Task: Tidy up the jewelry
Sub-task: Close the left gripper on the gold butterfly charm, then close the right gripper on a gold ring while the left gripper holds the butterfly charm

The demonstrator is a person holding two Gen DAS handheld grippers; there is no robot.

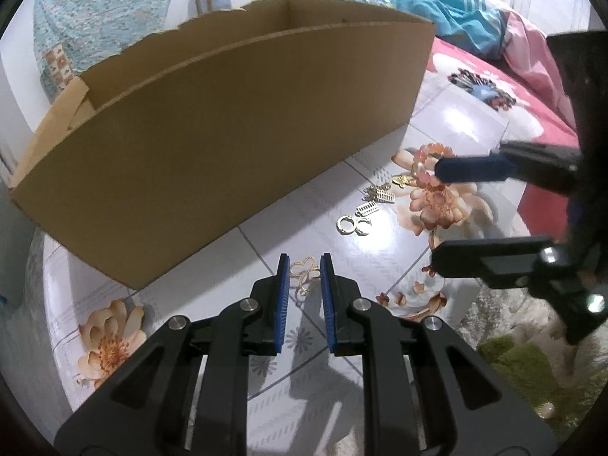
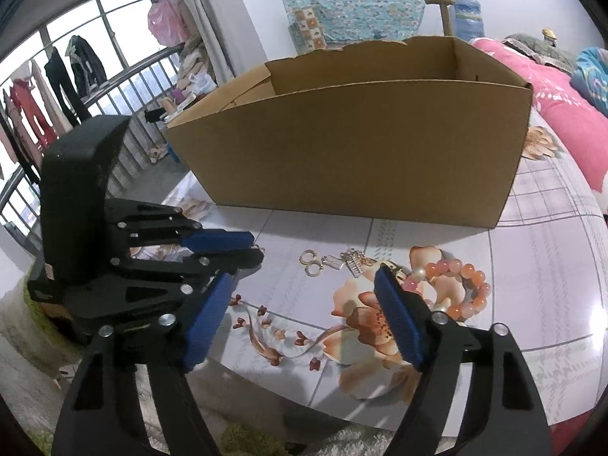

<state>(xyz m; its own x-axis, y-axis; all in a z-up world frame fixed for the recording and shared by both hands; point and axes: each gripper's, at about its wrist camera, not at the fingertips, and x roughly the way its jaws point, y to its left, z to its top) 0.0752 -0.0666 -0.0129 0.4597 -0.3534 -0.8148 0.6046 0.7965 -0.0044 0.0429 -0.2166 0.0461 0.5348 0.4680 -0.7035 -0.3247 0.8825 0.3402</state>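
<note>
My left gripper (image 1: pixel 304 266) points down at the flowered table top (image 1: pixel 266 342), its blue pads nearly together and shut on a gold butterfly ornament (image 1: pixel 304 274). The right wrist view shows the left gripper (image 2: pixel 256 247) at the left. My right gripper (image 2: pixel 302 275) stands open over the table. Its right finger (image 2: pixel 395 311) rests at the left edge of a pink bead bracelet (image 2: pixel 467 285); I cannot tell whether they touch. Gold hoop rings (image 2: pixel 309 260) and silver comb-shaped pieces (image 2: pixel 353 262) lie just beyond its fingertips. In the left wrist view the right gripper (image 1: pixel 437 212) comes in from the right by the bracelet (image 1: pixel 427 155).
A large open cardboard box (image 2: pixel 361 144) stands on the table behind the jewelry, also filling the left wrist view (image 1: pixel 228 133). A bed with pink bedding (image 2: pixel 562 114) lies to the right. A green rug (image 1: pixel 532 372) shows below the table's near edge.
</note>
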